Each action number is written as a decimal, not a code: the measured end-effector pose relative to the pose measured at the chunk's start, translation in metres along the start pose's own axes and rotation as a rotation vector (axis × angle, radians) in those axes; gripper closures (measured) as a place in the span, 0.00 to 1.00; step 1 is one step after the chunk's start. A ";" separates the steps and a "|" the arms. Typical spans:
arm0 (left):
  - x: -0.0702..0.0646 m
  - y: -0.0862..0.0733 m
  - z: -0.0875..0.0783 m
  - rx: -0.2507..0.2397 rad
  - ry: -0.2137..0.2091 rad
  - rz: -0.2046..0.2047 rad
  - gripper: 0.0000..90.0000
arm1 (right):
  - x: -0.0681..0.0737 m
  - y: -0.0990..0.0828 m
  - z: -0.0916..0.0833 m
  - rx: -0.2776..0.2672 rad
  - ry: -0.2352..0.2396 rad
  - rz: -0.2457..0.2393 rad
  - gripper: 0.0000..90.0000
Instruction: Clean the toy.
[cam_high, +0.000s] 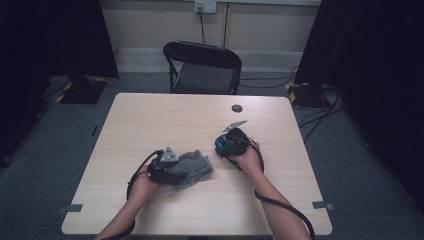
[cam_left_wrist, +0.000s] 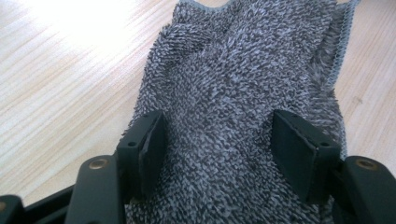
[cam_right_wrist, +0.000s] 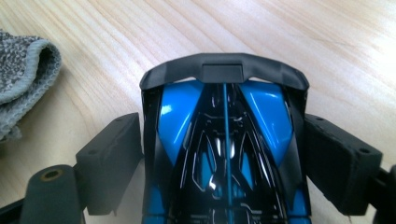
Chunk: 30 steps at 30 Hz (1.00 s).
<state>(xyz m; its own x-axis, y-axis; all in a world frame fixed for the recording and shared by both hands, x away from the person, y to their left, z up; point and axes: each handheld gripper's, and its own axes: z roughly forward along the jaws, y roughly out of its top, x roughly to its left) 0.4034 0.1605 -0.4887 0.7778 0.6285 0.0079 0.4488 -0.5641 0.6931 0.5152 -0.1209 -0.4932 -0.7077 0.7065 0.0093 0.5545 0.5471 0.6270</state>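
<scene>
Right gripper (cam_right_wrist: 219, 154) had its jaws clamped on the blue toy car (cam_right_wrist: 224, 154), just right of the cloth (cam_left_wrist: 243, 93) on the worktop (cam_high: 200, 115); left gripper (cam_left_wrist: 224, 140) straddled the cloth, jaws open. Wiping looked barely started

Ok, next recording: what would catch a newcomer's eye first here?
Probably the shiny blue and black toy car, gripped between the jaws of the right gripper near the middle of the table. Next comes the fluffy grey cloth lying at the front left, where the left gripper straddles a raised fold of it. Behind the table stands an empty black folding chair.
</scene>
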 end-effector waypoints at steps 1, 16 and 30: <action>0.000 0.000 0.000 0.000 -0.001 0.000 0.40 | 0.000 0.000 0.001 0.001 -0.002 0.000 0.19; 0.000 0.000 0.000 0.001 0.002 -0.004 0.40 | -0.001 0.000 0.002 -0.005 -0.003 0.003 0.28; 0.000 0.001 0.000 0.004 0.002 -0.009 0.40 | -0.004 -0.003 -0.004 -0.017 0.012 0.034 0.28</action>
<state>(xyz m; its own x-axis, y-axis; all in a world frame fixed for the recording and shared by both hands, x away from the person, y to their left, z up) 0.4037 0.1595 -0.4884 0.7730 0.6344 0.0030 0.4573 -0.5605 0.6905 0.5148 -0.1274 -0.4921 -0.6936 0.7192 0.0402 0.5708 0.5147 0.6397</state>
